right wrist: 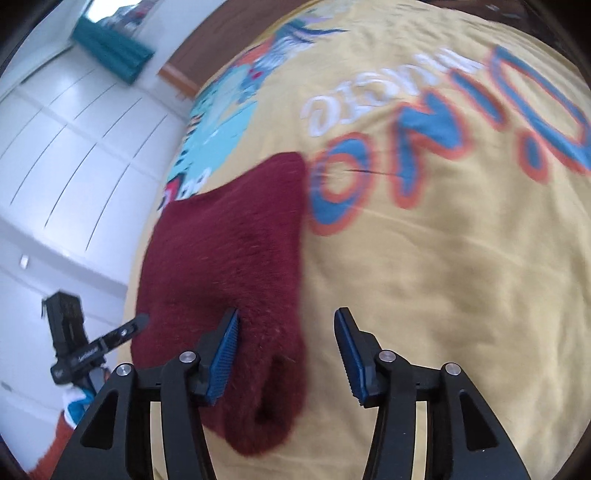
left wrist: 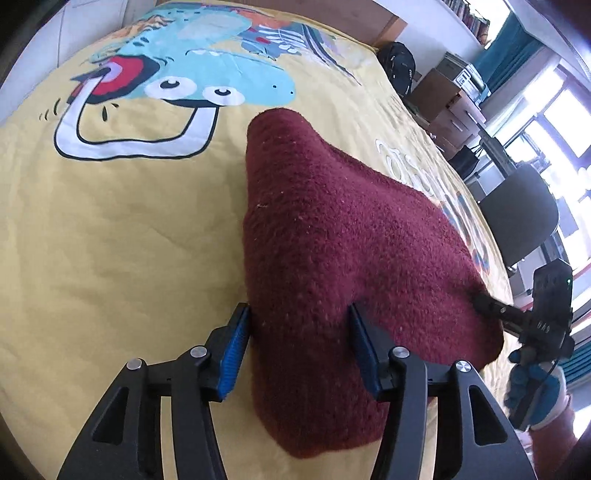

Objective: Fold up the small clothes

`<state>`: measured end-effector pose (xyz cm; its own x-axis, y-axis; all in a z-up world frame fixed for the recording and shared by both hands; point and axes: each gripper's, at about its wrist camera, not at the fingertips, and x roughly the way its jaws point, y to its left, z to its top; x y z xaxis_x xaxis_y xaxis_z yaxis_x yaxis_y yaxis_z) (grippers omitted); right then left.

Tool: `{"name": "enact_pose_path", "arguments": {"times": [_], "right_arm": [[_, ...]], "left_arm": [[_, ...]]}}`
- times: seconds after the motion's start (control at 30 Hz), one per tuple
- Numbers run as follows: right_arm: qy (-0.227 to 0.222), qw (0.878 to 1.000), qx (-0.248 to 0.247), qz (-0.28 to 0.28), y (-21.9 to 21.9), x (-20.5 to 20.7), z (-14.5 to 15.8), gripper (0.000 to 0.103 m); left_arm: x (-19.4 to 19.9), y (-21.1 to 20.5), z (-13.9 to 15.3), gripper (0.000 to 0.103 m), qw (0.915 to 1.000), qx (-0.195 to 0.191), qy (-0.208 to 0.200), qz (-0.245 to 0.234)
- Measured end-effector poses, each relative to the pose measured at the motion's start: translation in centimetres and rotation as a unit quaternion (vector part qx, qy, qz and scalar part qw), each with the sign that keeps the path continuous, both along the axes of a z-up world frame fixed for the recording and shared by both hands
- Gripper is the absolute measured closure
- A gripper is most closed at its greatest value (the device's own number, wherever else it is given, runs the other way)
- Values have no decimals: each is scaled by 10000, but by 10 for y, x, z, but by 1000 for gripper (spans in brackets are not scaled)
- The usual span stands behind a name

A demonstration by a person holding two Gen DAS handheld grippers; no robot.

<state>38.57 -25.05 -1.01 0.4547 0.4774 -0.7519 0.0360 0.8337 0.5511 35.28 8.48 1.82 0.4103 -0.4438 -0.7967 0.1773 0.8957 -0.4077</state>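
Observation:
A dark red fleece garment (left wrist: 332, 229) lies bunched on a yellow cartoon-print bedspread (left wrist: 129, 240). My left gripper (left wrist: 299, 332) hovers over the garment's near end. Its blue pads (left wrist: 236, 343) stand apart, the cloth lies between them, and neither pad presses on it. In the right wrist view the same garment (right wrist: 229, 251) lies to the left. My right gripper (right wrist: 286, 332) is open over its near right edge, with a fold of cloth between the jaws and the right pad (right wrist: 351, 354) clear over the bedspread (right wrist: 443, 277). Each gripper shows in the other's view: the right gripper (left wrist: 491, 306) and the left gripper (right wrist: 136, 321).
The bed ends at a wooden headboard (left wrist: 332, 14). Right of the bed stand a black backpack (left wrist: 399, 66), cardboard boxes (left wrist: 450, 107) and a dark chair (left wrist: 521, 218). White panelled cupboards (right wrist: 66, 147) line the other side. A gloved hand (left wrist: 535, 391) holds the right gripper.

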Motion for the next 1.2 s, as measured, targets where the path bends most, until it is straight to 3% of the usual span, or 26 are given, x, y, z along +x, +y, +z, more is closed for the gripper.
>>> {"name": "enact_pose_path", "arguments": {"times": [0.27,0.63,1.03,1.2], "right_arm": [[71,9955,-941,22,17,-1,10,50],[-518,9848,-1644,-234,39,-44,79,47],[-997,9714,-2082,-551,49,-149,122,23],[-1105,9676,-2162,-697,51,-188,130,16]], "left_arm": [[-10,-15,8,54,9995,274,-7,130],[-53,-7,52,55,9957,664,-431,482],[-144,-5,91,28,9775,1442,-1086,1094],[-183,-10,101,27,9701,1654,-1343,1160]]}}
